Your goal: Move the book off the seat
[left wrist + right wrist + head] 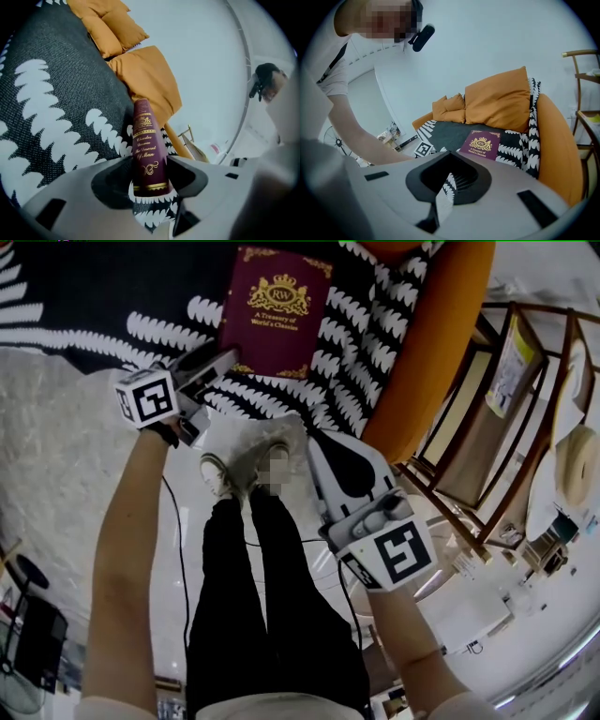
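Note:
A maroon book (275, 310) with gold print lies flat on a black-and-white patterned blanket (112, 296) that covers the seat of an orange sofa (436, 343). My left gripper (220, 360) is at the book's near left corner. In the left gripper view the book's spine (147, 150) stands between the two jaws, and both pads touch it. The left gripper (149, 180) is shut on it. My right gripper (321, 444) hovers over the floor in front of the sofa, shut and holding nothing. Ahead of it (447, 180) the book (482, 144) lies on the seat.
Orange cushions (501, 101) lean against the sofa back. A wooden rack (487, 427) with papers stands right of the sofa arm. The person's legs and shoes (244, 470) stand on the pale floor between the grippers. A cable trails down at the left.

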Motion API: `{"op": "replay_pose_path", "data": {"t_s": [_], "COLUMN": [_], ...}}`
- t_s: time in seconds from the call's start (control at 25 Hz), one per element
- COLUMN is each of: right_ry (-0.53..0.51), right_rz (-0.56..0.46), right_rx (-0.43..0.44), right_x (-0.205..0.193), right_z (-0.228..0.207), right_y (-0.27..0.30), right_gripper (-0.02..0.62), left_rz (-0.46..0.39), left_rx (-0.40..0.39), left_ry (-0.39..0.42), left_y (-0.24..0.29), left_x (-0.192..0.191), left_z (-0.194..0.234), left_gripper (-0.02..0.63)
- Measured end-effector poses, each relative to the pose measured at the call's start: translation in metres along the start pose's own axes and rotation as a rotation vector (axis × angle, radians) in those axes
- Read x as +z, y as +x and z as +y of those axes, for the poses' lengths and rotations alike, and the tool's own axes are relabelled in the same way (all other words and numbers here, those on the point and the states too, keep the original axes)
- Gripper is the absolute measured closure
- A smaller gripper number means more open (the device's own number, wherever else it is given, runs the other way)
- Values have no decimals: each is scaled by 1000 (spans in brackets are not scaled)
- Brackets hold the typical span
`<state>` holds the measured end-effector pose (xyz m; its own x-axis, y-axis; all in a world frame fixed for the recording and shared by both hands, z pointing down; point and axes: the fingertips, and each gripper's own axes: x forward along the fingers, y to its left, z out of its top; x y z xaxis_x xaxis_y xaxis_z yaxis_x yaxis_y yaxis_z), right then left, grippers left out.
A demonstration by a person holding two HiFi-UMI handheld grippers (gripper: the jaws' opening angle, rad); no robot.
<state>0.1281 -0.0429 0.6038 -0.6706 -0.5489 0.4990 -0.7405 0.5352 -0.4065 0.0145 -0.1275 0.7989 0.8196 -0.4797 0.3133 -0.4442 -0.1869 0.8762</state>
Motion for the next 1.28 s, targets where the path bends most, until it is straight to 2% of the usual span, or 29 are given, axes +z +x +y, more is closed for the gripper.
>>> {"op": "replay_pose_path", "data": {"t_s": [0.32,0.48,0.76,1.04,1.28], "right_ry": [-15,-20,-27,-6,19], "right_rz": [6,3,-28,-60,-79], "right_rx": [14,21,-13,-82,-136], "right_x": [4,8,25,33,28], "right_z": [27,42,61,68,60], "right_y": [12,12,-4,-36,-62], "right_gripper": [574,574,574,574,574], "left_rz": [-68,-99,-73,-58,-18], "left_rx": [-21,-45,-101,-180,-217], "left_ry": [-2,62,136,131,109], "left_y": [-29,-42,-56,-53,-43], "left_x": [3,12,10,5,-10], "left_z": [-9,-29,-73,-120,-138], "left_gripper": [374,376,377,383,391]}}
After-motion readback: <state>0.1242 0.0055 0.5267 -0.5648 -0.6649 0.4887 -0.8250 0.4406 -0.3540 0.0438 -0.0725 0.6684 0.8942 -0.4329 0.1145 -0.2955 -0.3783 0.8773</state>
